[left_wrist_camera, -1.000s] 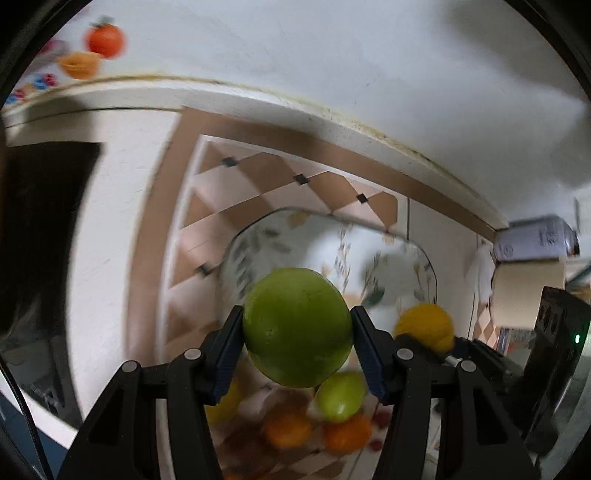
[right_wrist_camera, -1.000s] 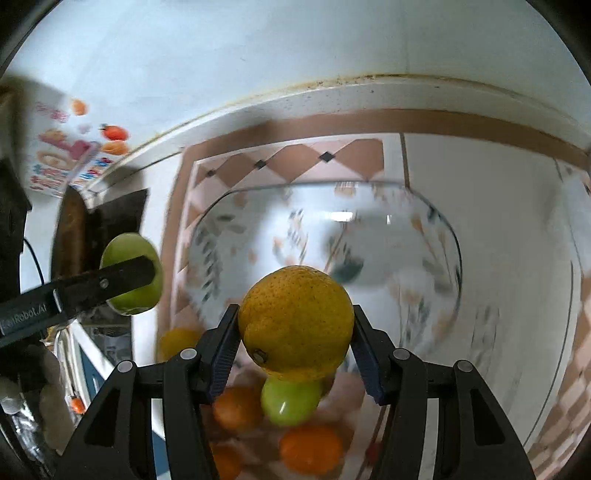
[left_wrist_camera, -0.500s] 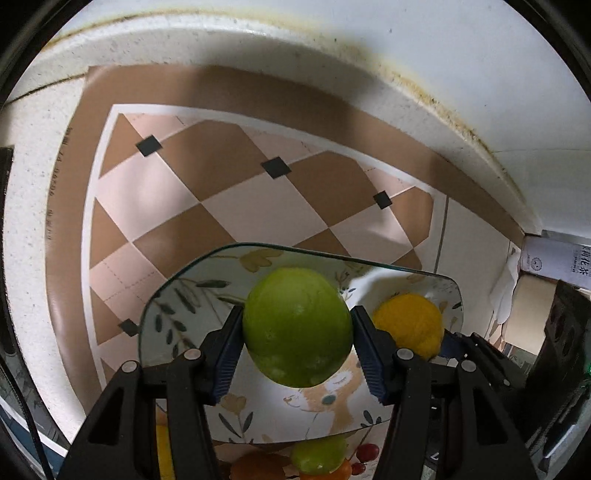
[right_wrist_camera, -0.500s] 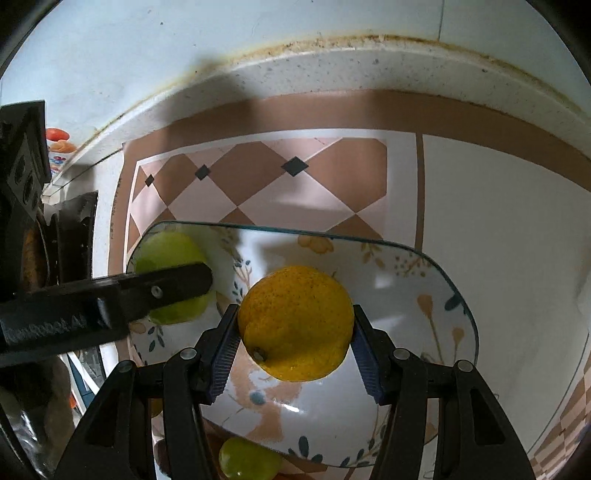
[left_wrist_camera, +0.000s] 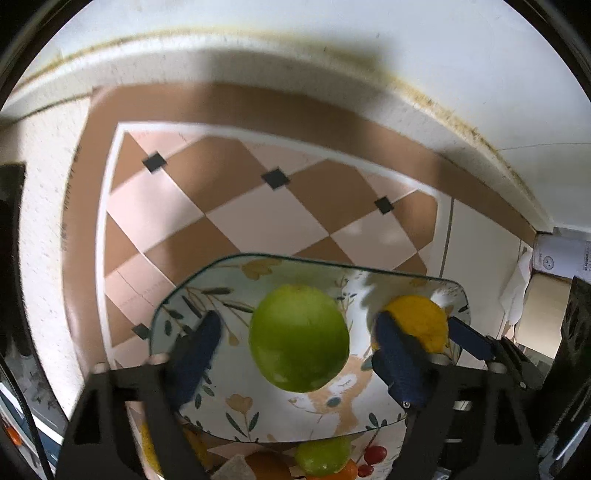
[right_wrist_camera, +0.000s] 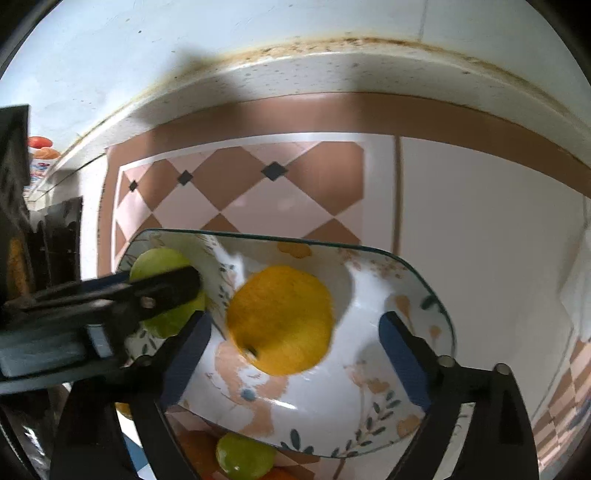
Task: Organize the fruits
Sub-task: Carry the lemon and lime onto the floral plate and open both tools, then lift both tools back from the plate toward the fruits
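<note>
Jaws on both of our grippers stand wide open, with nothing held between them. In the left wrist view, our left gripper point(left_wrist_camera: 297, 347) has a gap on each side of the big green fruit point(left_wrist_camera: 299, 338), which sits in the middle of the frame on the flowery plate point(left_wrist_camera: 207, 299). We cannot tell if a blue pad touches it, but it looks free.

In the right wrist view, our right gripper point(right_wrist_camera: 295, 354) has its blue pads well apart from the yellow-orange fruit point(right_wrist_camera: 280, 319). That fruit lies on the same plate, in the middle of the frame. The green fruit shows at the left of this view, partly behind the dark arm of the left gripper.

Below the plate's near edge, at the bottom of the left view, we see a small green fruit point(left_wrist_camera: 321, 456), some orange fruits point(left_wrist_camera: 266, 467) and little red ones point(left_wrist_camera: 375, 452).

The plate rests on a brown and pink checkered mat point(left_wrist_camera: 221, 206) on the pale counter point(left_wrist_camera: 44, 206), with a white wall point(left_wrist_camera: 332, 33) at the top.
</note>
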A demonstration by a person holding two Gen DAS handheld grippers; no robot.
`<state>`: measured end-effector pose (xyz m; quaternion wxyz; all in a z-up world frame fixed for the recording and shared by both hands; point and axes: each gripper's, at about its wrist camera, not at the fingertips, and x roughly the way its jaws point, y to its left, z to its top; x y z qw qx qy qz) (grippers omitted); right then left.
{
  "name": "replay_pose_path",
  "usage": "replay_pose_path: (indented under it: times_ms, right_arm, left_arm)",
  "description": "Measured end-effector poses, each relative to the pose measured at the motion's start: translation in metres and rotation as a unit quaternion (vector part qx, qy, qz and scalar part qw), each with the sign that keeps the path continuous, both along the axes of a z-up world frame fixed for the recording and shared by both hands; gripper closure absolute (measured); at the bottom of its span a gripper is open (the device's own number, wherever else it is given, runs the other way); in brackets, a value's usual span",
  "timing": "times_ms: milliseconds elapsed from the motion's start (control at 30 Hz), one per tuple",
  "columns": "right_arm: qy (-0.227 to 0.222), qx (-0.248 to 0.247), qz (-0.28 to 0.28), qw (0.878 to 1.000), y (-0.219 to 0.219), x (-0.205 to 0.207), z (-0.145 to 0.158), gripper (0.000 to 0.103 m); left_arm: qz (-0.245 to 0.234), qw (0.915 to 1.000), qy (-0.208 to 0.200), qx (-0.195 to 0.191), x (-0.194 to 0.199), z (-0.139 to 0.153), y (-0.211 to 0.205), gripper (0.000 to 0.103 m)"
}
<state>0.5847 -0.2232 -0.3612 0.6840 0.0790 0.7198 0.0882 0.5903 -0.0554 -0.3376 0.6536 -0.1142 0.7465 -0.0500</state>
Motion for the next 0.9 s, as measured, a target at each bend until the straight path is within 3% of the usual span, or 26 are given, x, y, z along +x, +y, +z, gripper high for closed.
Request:
replay_pose_path:
  times_ms: [200,367,633,900]
  right_arm:
    - [-0.007,-0.036,-0.012,0.999,-0.009,-0.018,0.017,0.008]
    - [-0.031,-0.066,-0.021,0.997,-0.015,-0.045,0.044,0.008]
    - [-0.087,-0.082,-0.043,0.992,-0.023,-0.11,0.098,0.008]
    - [-0.136,-0.08,-0.059,0.986,-0.006,-0.169,0.138,0.008]
  left_arm:
    - [-0.016,0.9982,-0.034,0.046,-0.011,0.021,0.001,0.014]
    - [-0.027,0.9908,-0.083,0.104,-0.04,0.048,0.005,0.014]
    - [-0.04,0.9769,-0.164,0.131,-0.11,0.092,0.015,0.014]
    - [-0.041,0.9645,-0.228,0.127,-0.171,0.141,0.031,0.014]
